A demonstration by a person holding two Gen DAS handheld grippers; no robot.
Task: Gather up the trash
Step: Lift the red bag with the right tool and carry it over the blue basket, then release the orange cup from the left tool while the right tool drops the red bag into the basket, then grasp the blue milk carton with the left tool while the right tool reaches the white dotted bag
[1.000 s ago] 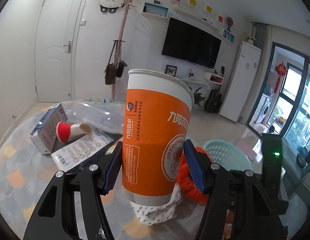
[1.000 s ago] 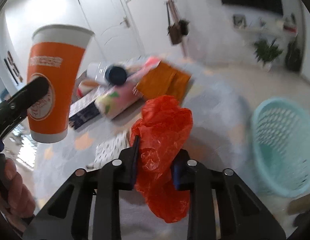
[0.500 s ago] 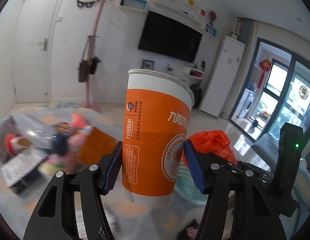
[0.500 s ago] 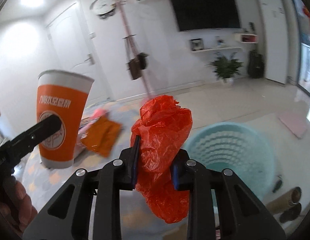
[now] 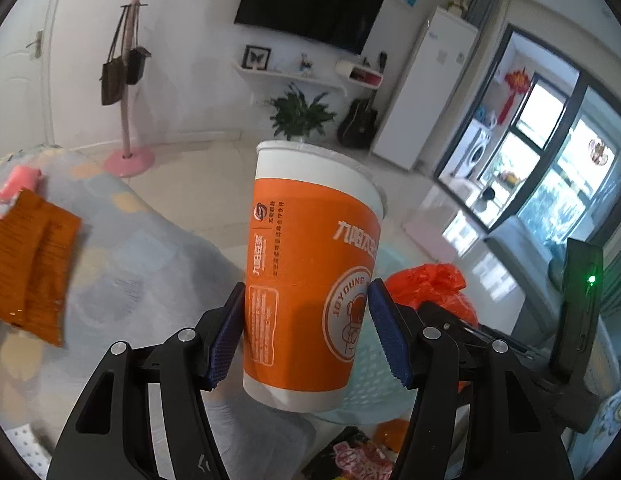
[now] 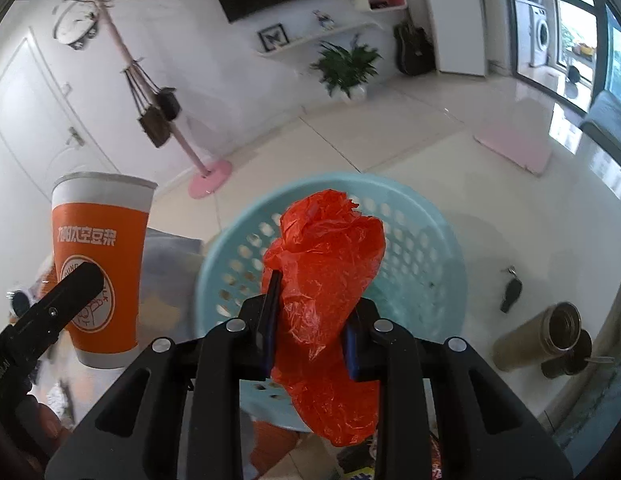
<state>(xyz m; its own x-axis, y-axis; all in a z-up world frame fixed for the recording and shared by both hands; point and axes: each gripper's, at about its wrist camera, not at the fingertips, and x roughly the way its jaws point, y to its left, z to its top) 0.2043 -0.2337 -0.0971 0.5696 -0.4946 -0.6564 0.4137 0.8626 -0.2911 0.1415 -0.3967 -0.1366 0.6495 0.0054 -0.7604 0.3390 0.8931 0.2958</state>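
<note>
My left gripper [image 5: 308,332] is shut on an orange and white paper cup [image 5: 310,280], held upright in the air; the cup also shows in the right wrist view [image 6: 98,264]. My right gripper [image 6: 310,320] is shut on a crumpled red plastic bag [image 6: 326,280] and holds it over a light blue plastic basket [image 6: 430,232]. The bag [image 5: 430,288] and part of the basket [image 5: 374,380] show behind the cup in the left wrist view.
An orange wrapper [image 5: 30,264] lies on the patterned table cloth [image 5: 142,264] at left. A metal flask [image 6: 538,336] and a dark key fob [image 6: 512,288] lie on the floor right of the basket. A pink coat stand [image 6: 210,172] stands behind.
Both grippers have swung right, away from the table with its trash, and now point down toward the basket. The red bag has come over the basket. Both grips are unchanged.
</note>
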